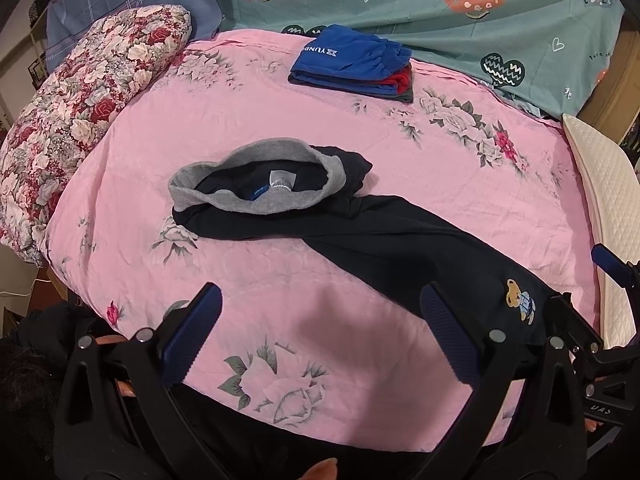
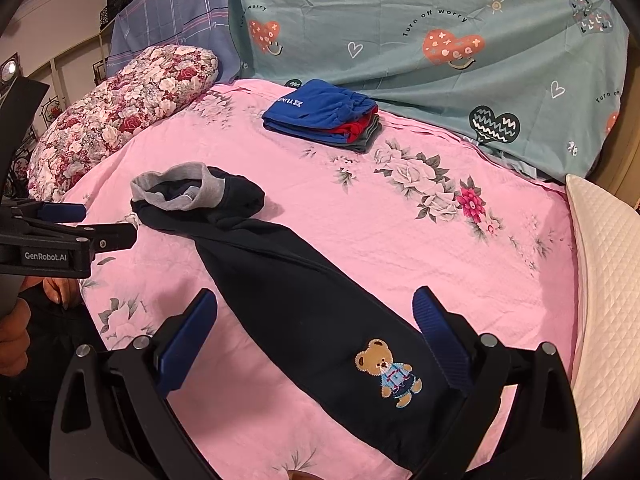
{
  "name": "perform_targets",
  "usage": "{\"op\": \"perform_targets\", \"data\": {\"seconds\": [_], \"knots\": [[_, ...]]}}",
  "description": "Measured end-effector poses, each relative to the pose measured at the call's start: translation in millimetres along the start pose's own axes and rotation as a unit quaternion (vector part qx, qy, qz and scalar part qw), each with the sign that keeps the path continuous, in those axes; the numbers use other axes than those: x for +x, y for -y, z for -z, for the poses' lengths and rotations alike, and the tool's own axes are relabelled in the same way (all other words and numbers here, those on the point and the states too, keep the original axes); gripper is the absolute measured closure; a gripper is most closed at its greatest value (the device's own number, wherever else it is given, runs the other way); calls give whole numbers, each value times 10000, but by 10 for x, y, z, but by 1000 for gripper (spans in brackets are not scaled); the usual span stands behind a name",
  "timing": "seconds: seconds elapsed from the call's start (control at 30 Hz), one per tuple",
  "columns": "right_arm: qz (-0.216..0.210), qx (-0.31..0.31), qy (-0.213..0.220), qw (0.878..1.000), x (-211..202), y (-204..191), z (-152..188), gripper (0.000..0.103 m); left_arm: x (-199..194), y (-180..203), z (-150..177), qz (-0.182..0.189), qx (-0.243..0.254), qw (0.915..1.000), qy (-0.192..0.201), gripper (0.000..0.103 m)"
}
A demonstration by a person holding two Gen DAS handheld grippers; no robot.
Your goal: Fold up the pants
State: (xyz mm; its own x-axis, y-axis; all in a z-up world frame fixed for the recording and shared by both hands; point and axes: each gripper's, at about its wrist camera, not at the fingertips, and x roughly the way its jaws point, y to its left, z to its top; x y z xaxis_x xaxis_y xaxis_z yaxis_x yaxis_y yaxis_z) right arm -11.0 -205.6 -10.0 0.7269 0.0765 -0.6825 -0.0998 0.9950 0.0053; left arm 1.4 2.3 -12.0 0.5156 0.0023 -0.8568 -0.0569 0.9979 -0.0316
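Observation:
Dark navy pants [image 1: 384, 240] [image 2: 296, 292] lie crumpled on the pink floral bedsheet [image 1: 280, 120], running from a grey waistband [image 1: 256, 176] [image 2: 176, 188] at the middle left to a leg with a teddy bear patch [image 1: 520, 300] [image 2: 390, 372] at the near right. My left gripper [image 1: 320, 332] is open over bare sheet, left of the leg. My right gripper [image 2: 316, 332] is open, its fingers straddling the leg near the bear. The left gripper also shows at the left edge of the right wrist view [image 2: 72, 236].
A stack of folded blue, red and grey clothes [image 1: 352, 64] [image 2: 324, 116] sits at the far side of the bed. A floral pillow [image 1: 92, 92] lies left, a green heart-print quilt [image 1: 440, 12] behind, a white quilted pillow [image 2: 604, 280] right.

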Motion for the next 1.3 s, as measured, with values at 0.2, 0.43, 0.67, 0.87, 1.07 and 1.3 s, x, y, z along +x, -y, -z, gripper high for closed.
{"op": "perform_targets", "data": {"seconds": [0.2, 0.43, 0.67, 0.87, 1.07, 1.3], "knots": [[-52, -45, -15, 10000, -10, -28, 31, 5, 9, 20, 42, -8, -42, 10000, -25, 2], [-14, -103, 37, 9999, -57, -20, 51, 5, -21, -2, 95, -36, -95, 9999, -11, 2], [-72, -236, 375, 9990, -209, 35, 93, 5, -45, -8, 61, -19, -183, 9998, -55, 2], [-91, -274, 652, 9975, -322, 142, 81, 5, -187, 151, 112, -58, -182, 9998, 53, 2], [-271, -50, 582, 9979, -322, 247, 125, 5, -133, 204, 303, -127, -313, 9993, -149, 2], [-391, -88, 575, 9975, -110, 230, 77, 5, 43, 92, 226, -326, -344, 9986, -219, 2]]}}
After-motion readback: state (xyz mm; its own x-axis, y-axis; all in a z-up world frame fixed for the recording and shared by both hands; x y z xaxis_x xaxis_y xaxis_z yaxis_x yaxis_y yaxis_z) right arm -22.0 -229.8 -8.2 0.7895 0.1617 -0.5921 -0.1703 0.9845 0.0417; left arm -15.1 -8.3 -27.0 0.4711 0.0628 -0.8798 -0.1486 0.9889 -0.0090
